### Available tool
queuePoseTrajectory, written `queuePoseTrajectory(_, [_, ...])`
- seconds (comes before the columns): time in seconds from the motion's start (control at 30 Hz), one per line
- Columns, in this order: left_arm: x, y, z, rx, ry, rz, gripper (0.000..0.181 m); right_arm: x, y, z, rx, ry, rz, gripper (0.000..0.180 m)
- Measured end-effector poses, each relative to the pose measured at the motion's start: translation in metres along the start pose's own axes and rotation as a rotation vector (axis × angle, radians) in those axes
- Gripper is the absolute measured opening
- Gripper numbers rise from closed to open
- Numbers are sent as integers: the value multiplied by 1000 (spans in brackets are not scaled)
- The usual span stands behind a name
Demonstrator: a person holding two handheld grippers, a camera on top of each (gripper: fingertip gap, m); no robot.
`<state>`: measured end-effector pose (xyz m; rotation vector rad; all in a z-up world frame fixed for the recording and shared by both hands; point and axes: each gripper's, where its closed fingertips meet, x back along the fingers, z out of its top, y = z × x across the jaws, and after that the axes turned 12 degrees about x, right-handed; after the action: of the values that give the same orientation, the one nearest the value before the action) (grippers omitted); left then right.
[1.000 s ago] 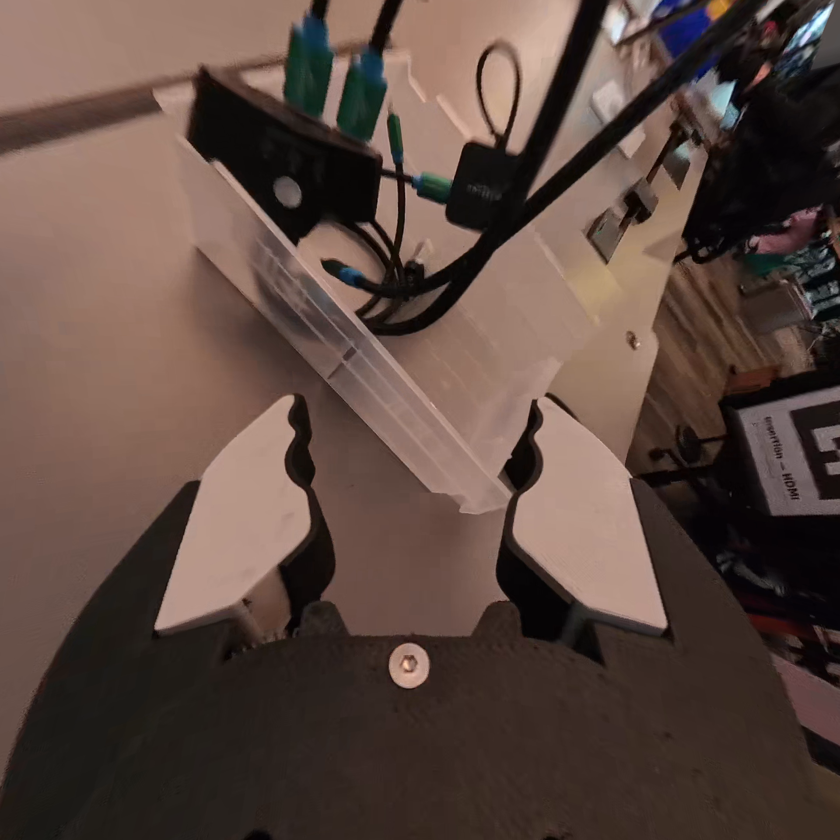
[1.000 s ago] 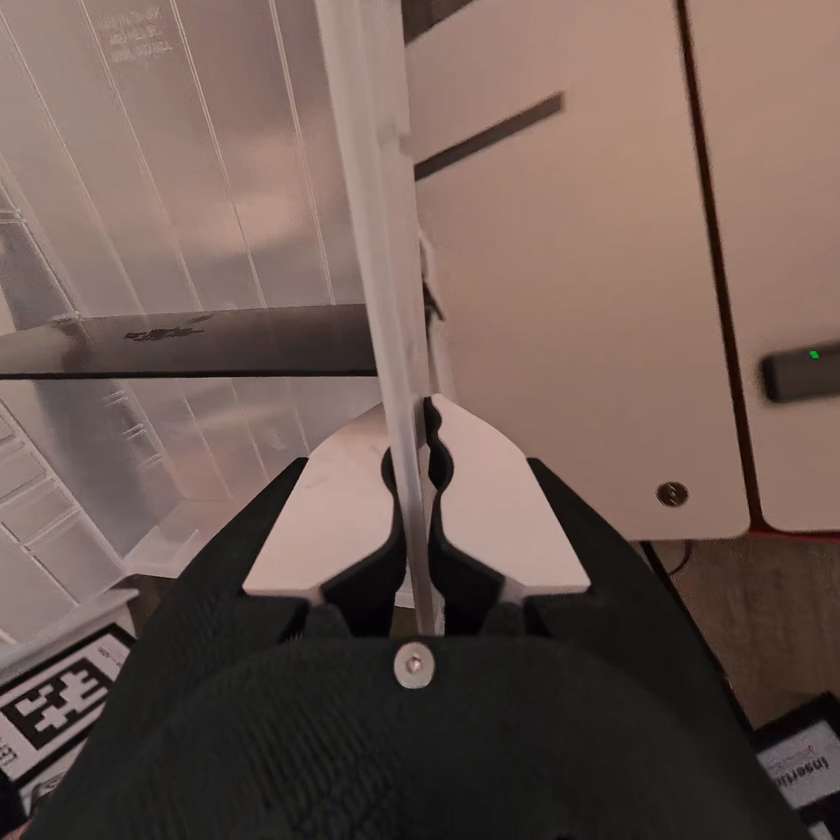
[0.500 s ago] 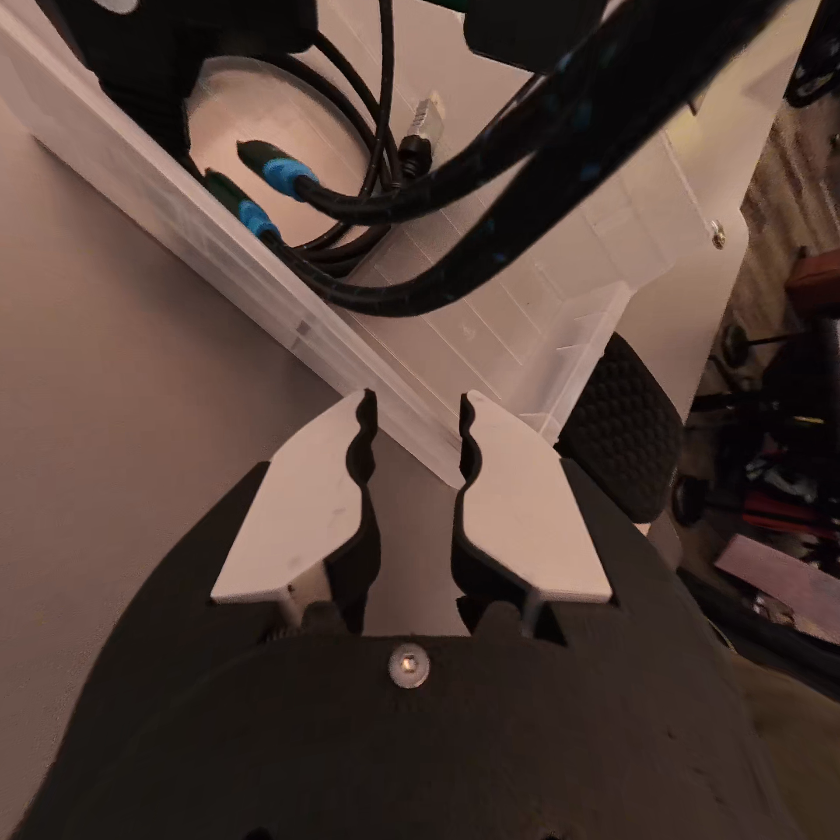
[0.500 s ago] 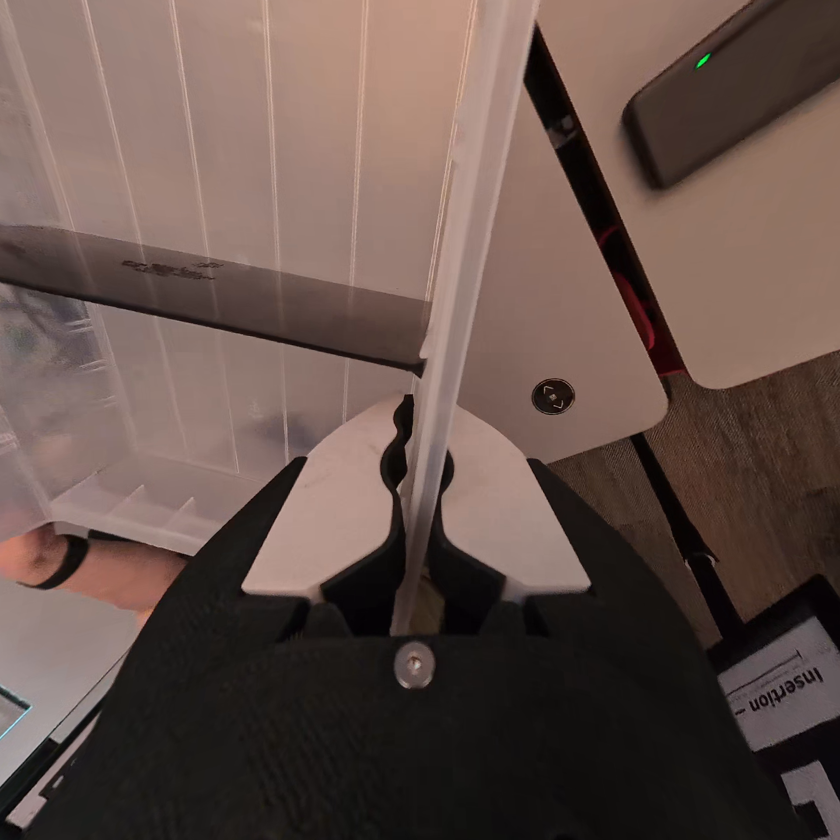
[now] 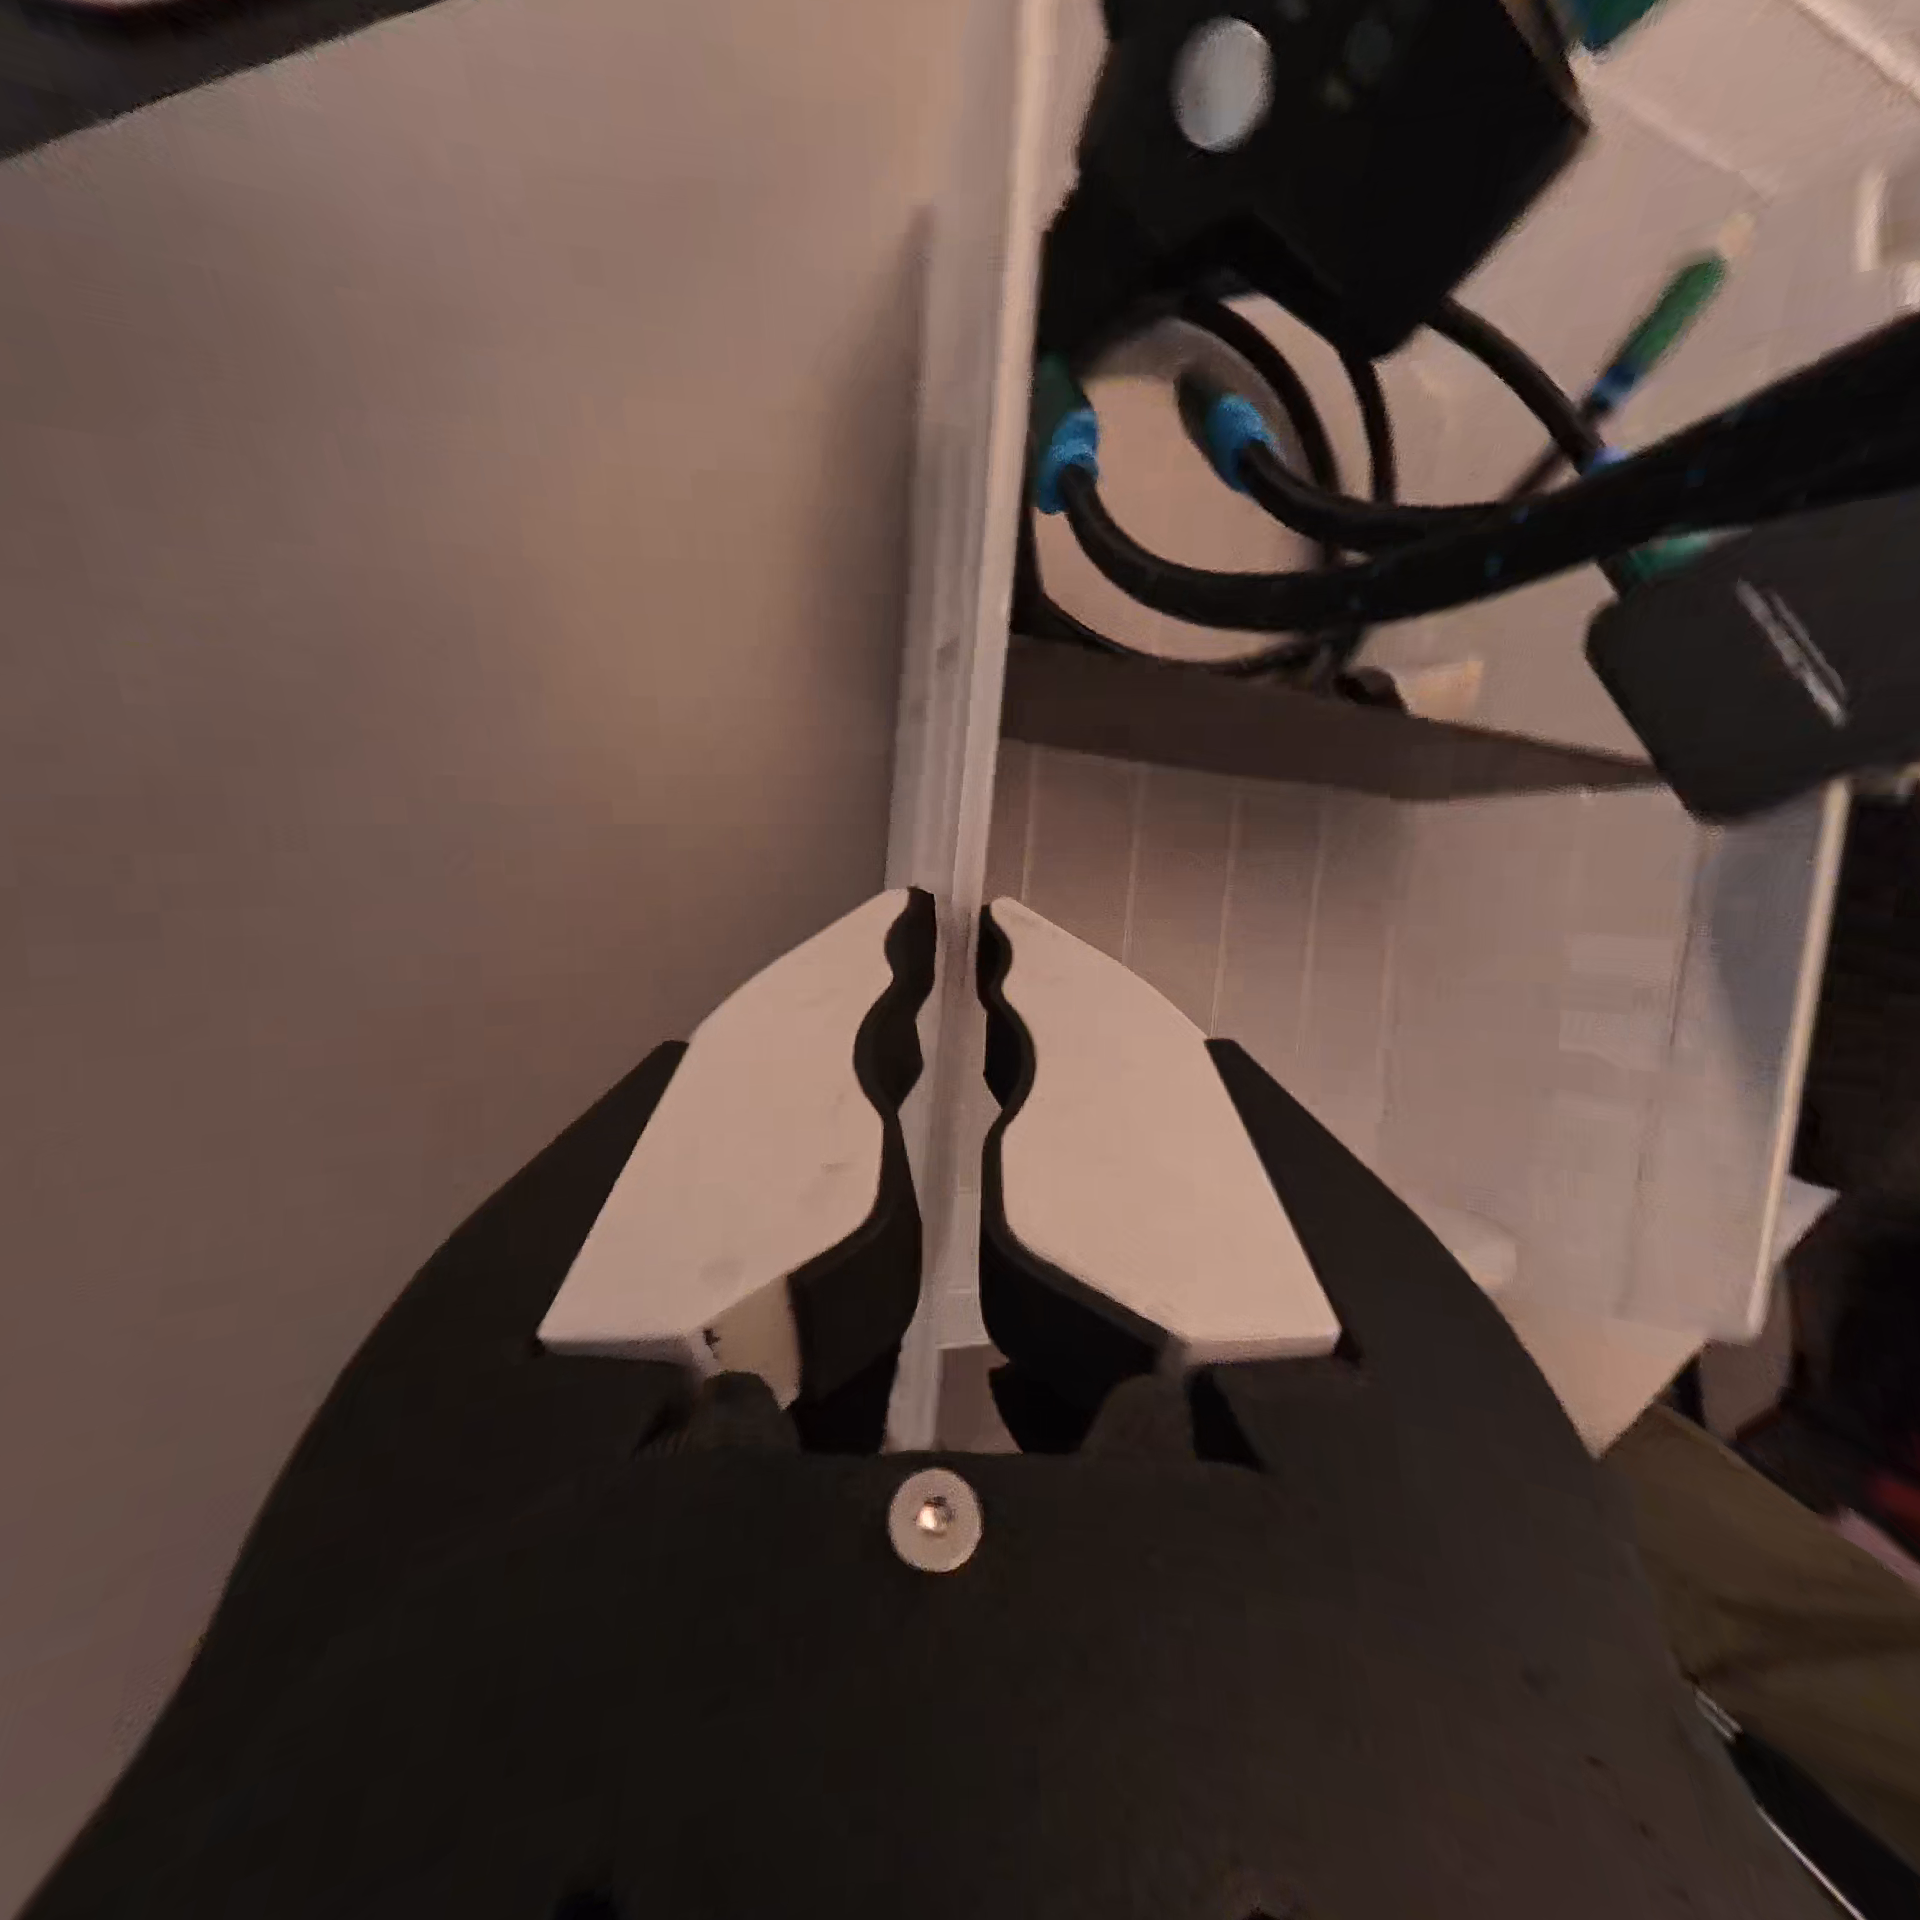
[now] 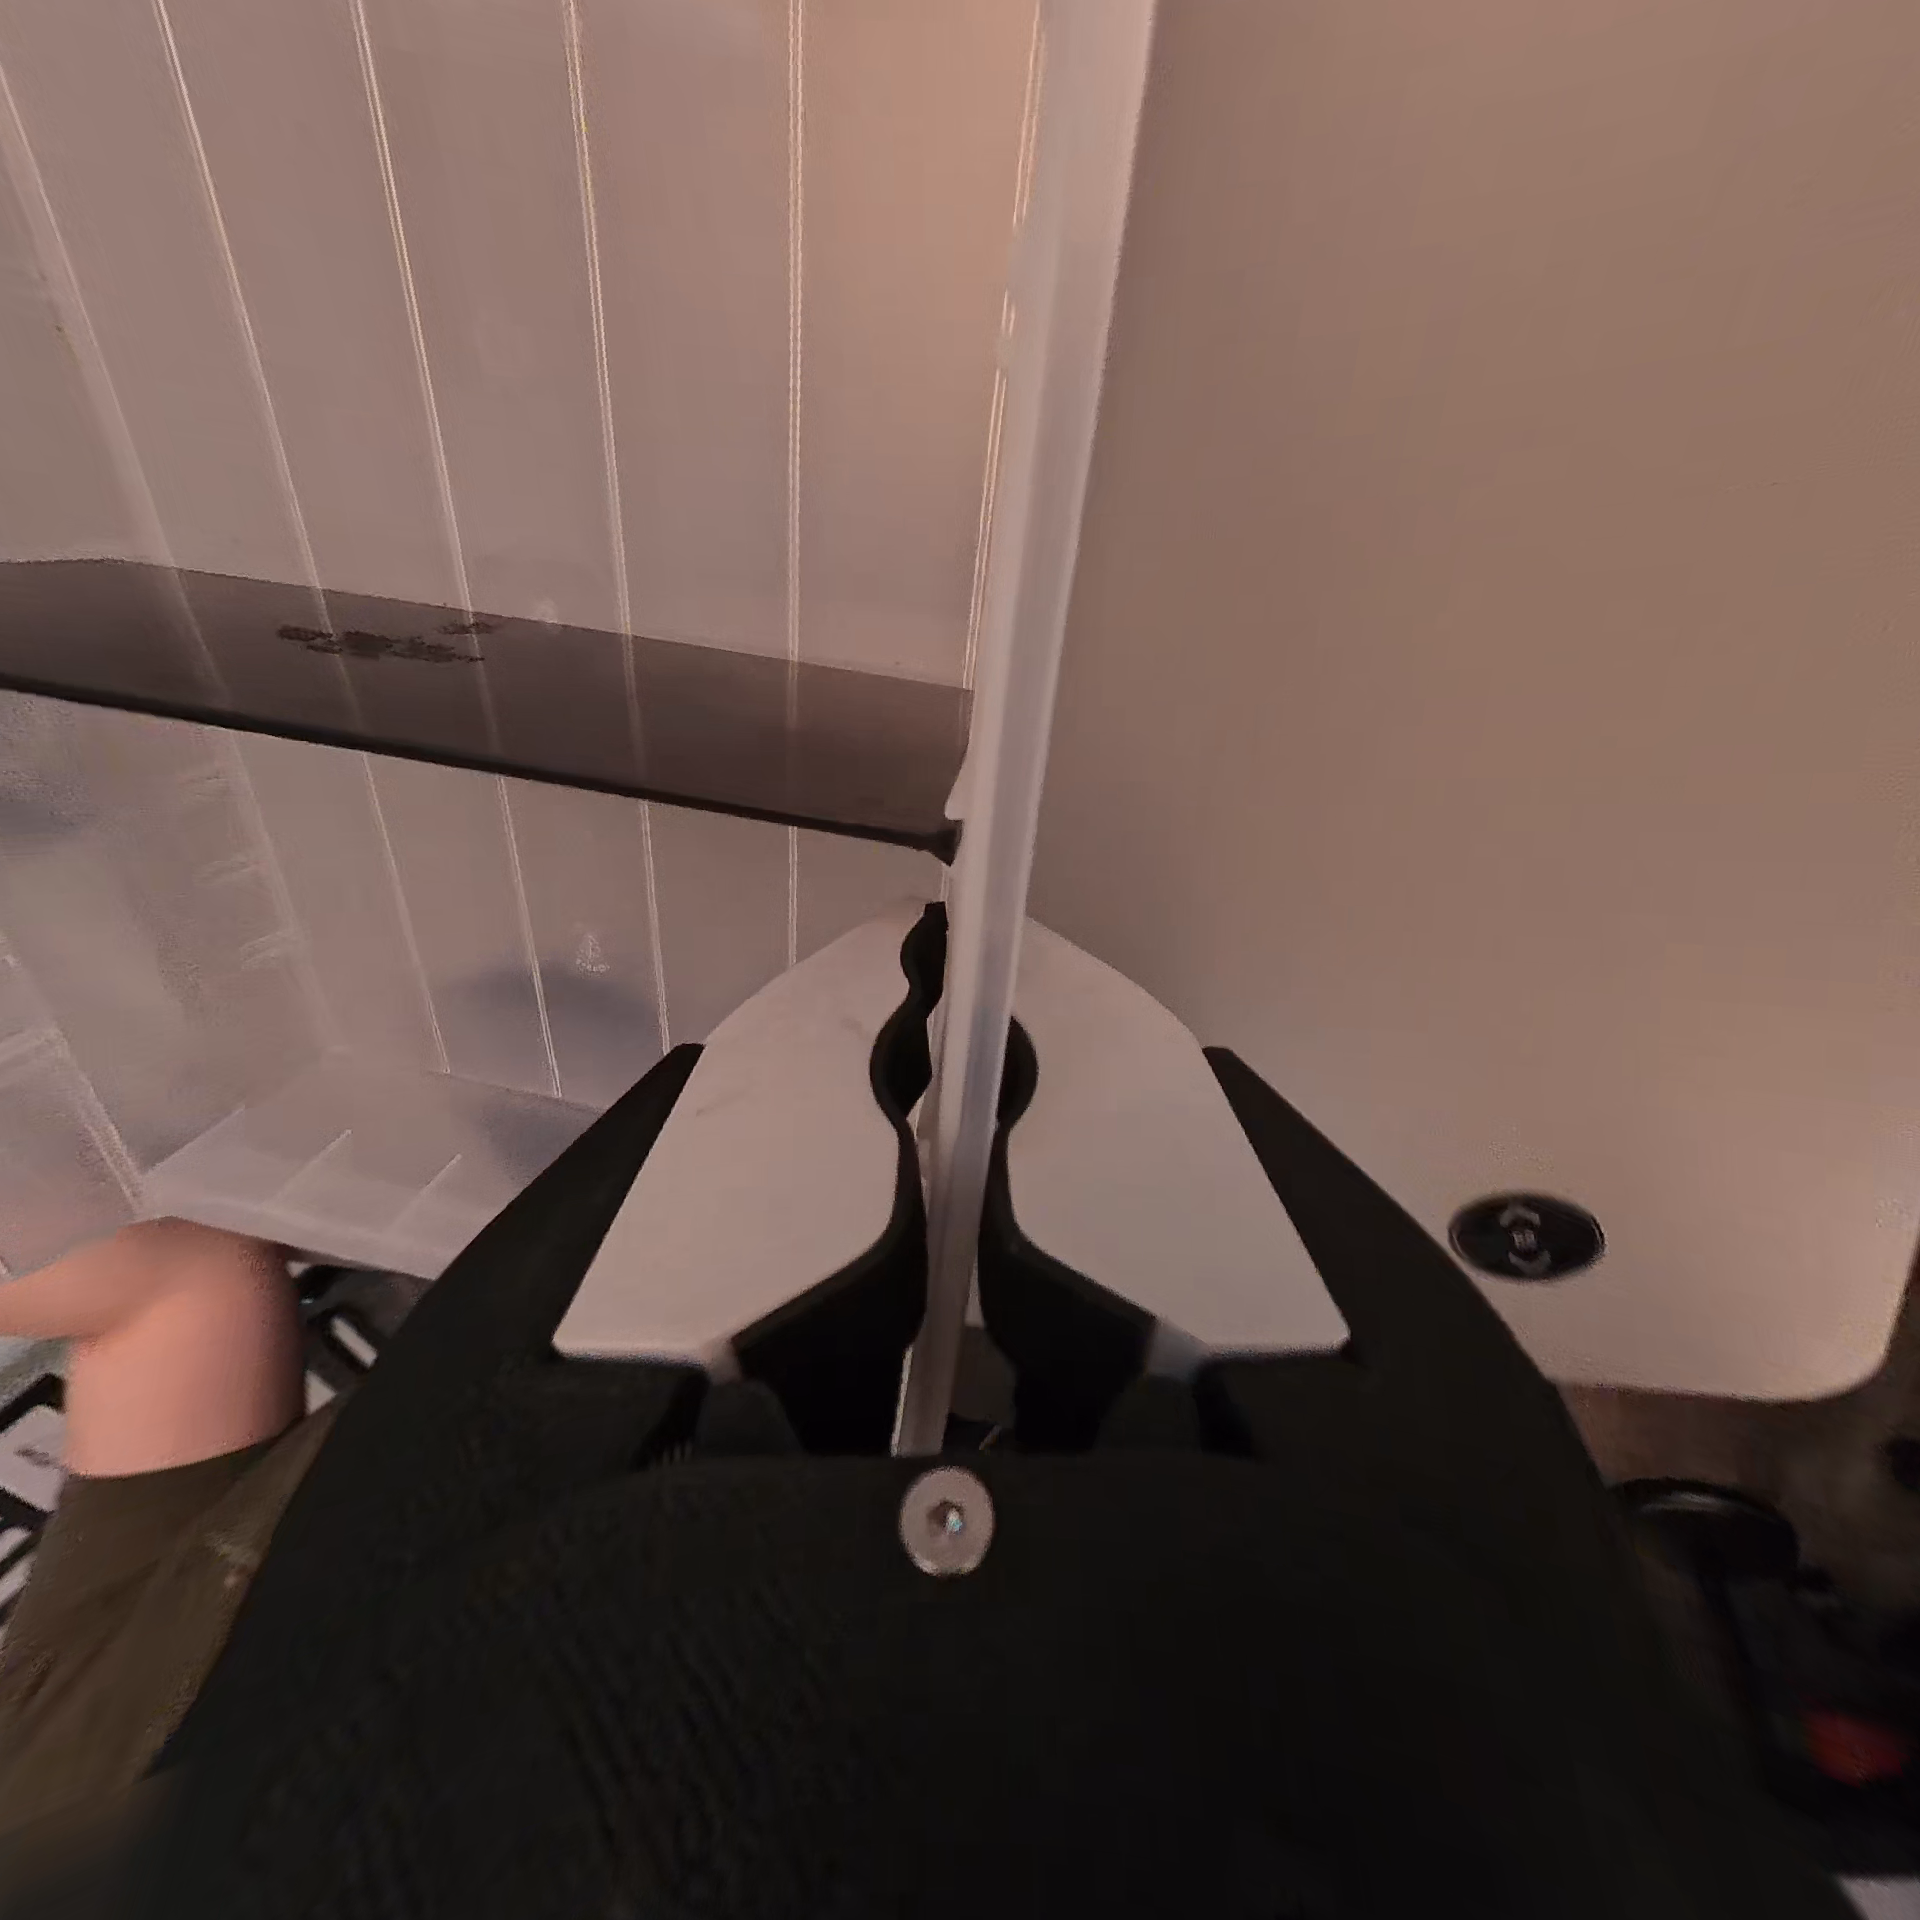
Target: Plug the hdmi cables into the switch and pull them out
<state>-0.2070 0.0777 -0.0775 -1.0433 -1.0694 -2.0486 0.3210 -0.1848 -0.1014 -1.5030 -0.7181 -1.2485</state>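
White-padded left gripper (image 5: 958,914) has just clamped the translucent plastic bin's rim (image 5: 961,644); the right gripper (image 6: 971,925) still pinches the opposite rim (image 6: 1039,520); ahead of the left lie the black HDMI switch (image 5: 1320,156) and braided cables (image 5: 1403,520), so the bin is likely being repositioned.

Both views are dim, with a warm orange-beige cast. In the left wrist view, the switch (image 5: 1320,156) and cables (image 5: 1195,566) at the upper right are smeared by motion blur; the tool (image 5: 958,914) is sharper. In the right wrist view, the bin (image 6: 997,520) wall shows thin bright streaks of glare along its ribs, strongest near the top. The tabletop (image 6: 1455,520) is evenly lit and darkens downward. Wide-angle distortion bends straight edges toward the frame borders.
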Motion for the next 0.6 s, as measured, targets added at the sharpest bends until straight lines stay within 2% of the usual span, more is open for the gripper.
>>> queuePoseTrajectory(0.2, [65,-95,-40,235,123,58,7,-35,-31,26,152,-17,-70,5])
queuePoseTrajectory(0.33, [103,-147,-64,368,232,202,6,-47,-45,40,250,-26,-126,5])
queuePoseTrajectory(0.43, [117,-174,-72,442,317,266,5,-52,-53,51,281,-10,-146,6])
queuePoseTrajectory(0.6, [121,-185,-70,510,381,238,6,-55,-57,64,244,20,-142,5])
